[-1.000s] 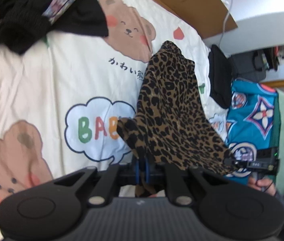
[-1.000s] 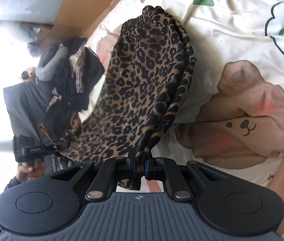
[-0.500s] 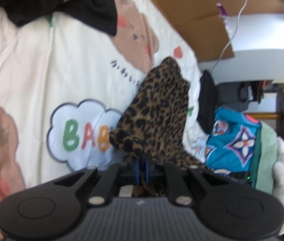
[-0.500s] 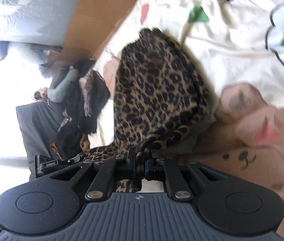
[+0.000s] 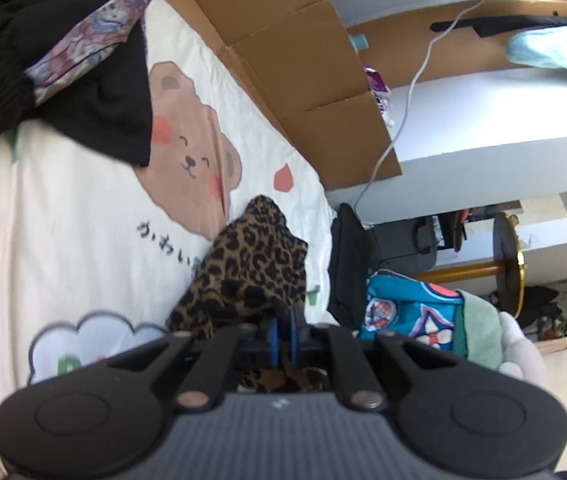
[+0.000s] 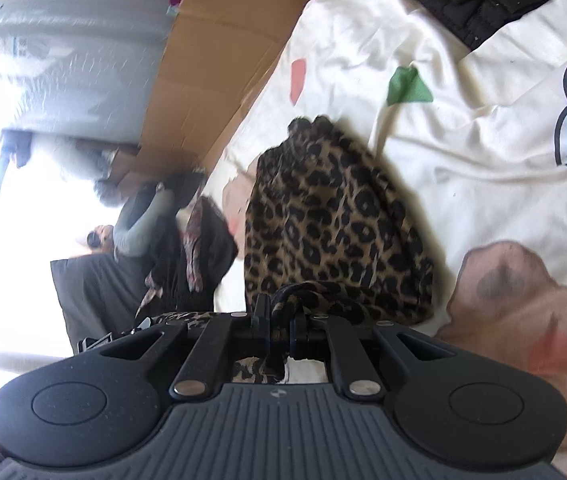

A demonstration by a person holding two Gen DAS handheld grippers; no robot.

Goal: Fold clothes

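Currently left tool [image 5: 282, 334] and right tool [image 6: 281, 322] each clench the brown leopard-print fabric garment [image 6: 323, 224]. It lies bunched on the cream bear-print bedsheet [image 5: 63, 216].

Leopard-print garment [image 5: 251, 264]: thin tan fabric with black spots, lying on the cream cartoon-bear bedsheet [image 5: 63, 208]. Bunched and doubled over rather than spread flat. Far end narrows to a gathered, ruffled edge; near end is drawn up into a pinched fold close to the camera. Right wrist view shows the same garment [image 6: 323, 232] as a rounded, layered mound with creased edges.
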